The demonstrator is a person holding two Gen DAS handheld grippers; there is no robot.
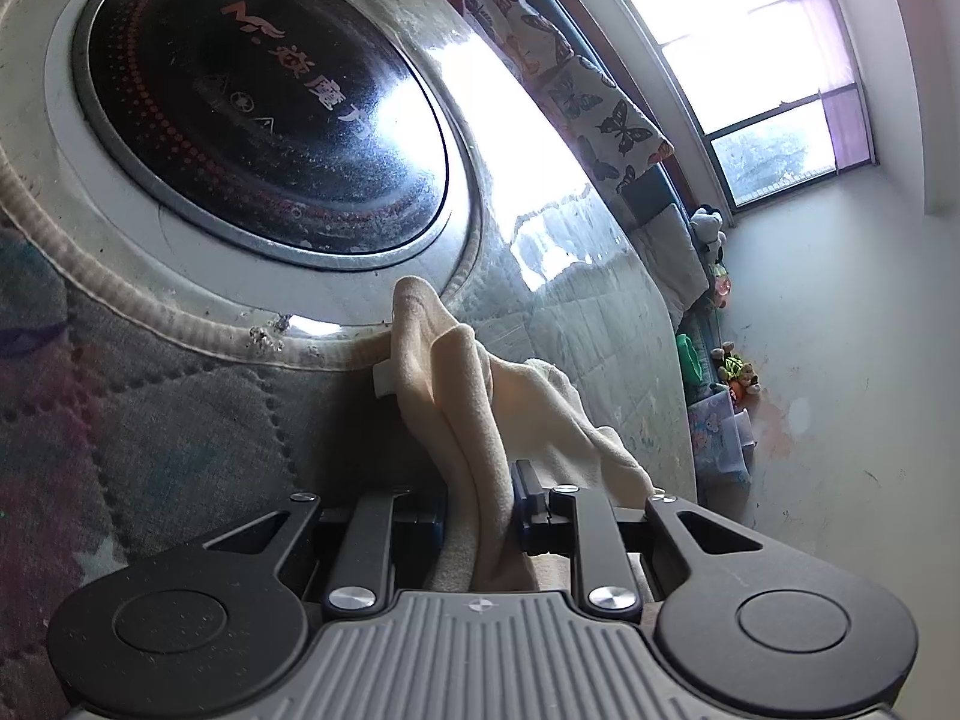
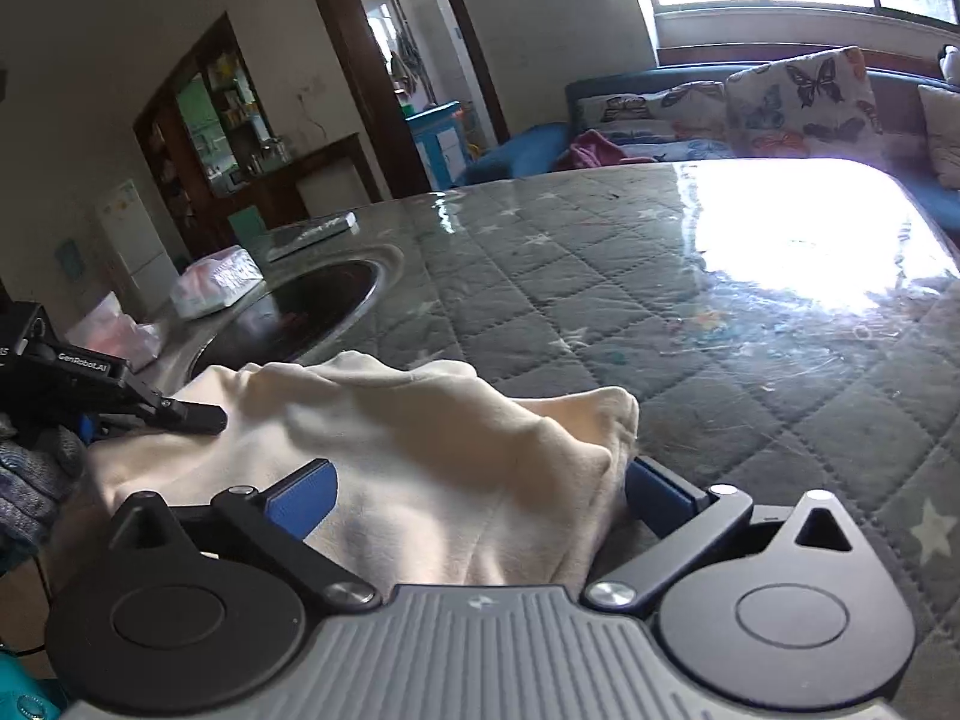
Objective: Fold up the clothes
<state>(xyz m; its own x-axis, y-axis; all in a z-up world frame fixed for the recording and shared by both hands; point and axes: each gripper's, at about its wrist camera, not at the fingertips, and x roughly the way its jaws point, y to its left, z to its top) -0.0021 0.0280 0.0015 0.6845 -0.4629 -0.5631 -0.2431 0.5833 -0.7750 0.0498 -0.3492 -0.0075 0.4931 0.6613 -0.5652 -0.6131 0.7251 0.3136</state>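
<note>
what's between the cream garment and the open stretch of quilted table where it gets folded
Nothing visible. The cream garment is already in both claws: the left claw is shut on a bunched fold, while the right claw straddles it with jaws apart. The quilted table ahead looks bare; the round cooktop sits off to the left.

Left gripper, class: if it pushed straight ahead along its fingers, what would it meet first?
The left gripper is shut on the cream fabric garment, which fills its line. Beyond the cloth, probably the round black glass cooktop's pale rim; depth is unclear.
</note>
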